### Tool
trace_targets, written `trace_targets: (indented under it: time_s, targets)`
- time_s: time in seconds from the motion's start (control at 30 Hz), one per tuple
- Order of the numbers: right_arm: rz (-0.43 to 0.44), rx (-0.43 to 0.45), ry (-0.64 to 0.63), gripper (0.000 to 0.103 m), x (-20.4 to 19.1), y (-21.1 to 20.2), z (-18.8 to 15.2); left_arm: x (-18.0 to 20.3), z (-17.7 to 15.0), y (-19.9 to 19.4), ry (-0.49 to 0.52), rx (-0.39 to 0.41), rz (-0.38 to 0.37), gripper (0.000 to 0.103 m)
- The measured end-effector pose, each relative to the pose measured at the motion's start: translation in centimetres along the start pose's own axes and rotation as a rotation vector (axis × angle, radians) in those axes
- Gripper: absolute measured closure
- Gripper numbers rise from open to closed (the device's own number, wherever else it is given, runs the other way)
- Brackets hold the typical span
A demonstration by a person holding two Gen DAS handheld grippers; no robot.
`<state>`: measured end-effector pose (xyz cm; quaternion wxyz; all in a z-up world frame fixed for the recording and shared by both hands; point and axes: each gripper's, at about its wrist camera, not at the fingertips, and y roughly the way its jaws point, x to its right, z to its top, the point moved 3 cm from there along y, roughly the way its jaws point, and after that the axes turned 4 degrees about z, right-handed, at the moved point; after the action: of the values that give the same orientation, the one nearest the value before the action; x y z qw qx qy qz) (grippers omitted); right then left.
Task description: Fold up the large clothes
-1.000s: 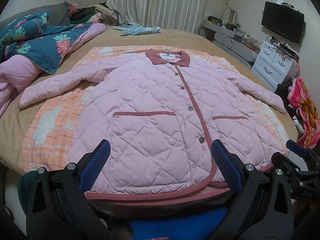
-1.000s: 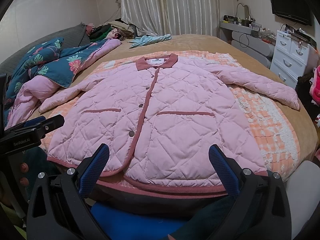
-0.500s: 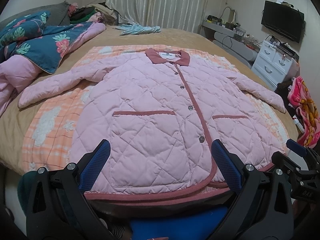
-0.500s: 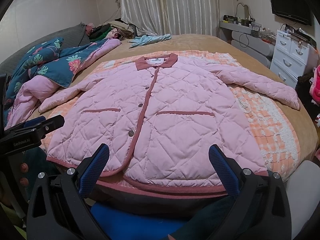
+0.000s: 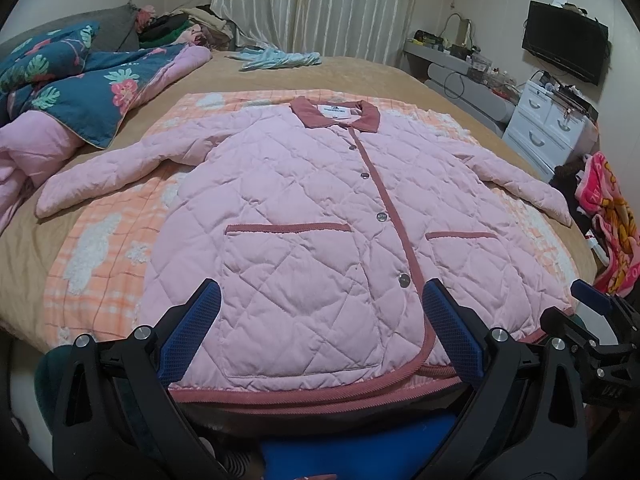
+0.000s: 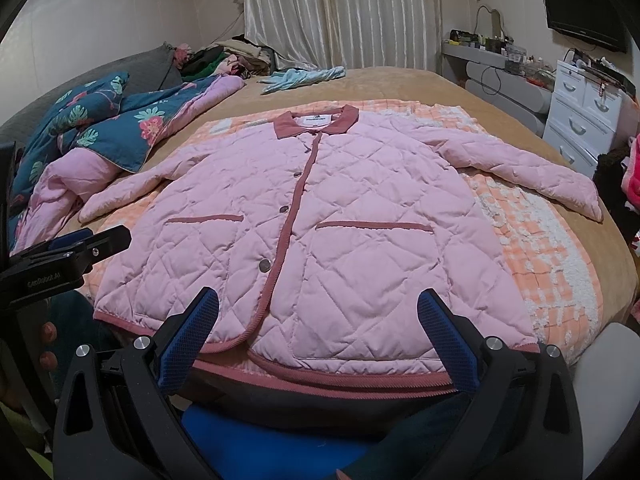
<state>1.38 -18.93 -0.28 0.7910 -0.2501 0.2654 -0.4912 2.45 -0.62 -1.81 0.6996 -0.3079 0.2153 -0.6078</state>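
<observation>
On the bed (image 5: 360,76), one pink quilted jacket (image 5: 320,240) is lying flat before you.
Sleeves are spreading out, four buttons showing; your left hand-held gripper (image 5: 320,332) and right hand-held gripper (image 6: 318,330) are both gaping, holding nothing.

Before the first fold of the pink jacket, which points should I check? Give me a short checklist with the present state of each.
1. pink jacket lies flat, front up: ok.
2. Front closed along the placket: the buttons look fastened, but cannot tell for all.
3. Both sleeves spread out to the sides, left sleeve, right sleeve: ok.
4. left gripper open, holding nothing: ok.
5. right gripper open, holding nothing: ok.
6. Nothing lying on the jacket: ok; the floral quilt is beside it, apart.
</observation>
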Motion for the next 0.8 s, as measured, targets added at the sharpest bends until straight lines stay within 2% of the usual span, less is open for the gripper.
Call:
trace_targets:
  time_s: [0.27,0.8]
  targets:
    - [-0.011,0.004,-0.012,0.004,0.1,0.4,1.2,-0.4,0.6,1.3,-0.008,-0.015,-0.013,0.009]
    - [0.021,-0.004,-0.056,0.004,-0.1,3.4,6.9,-1.1,5.2,4.1,-0.058,-0.025,0.003,0.009]
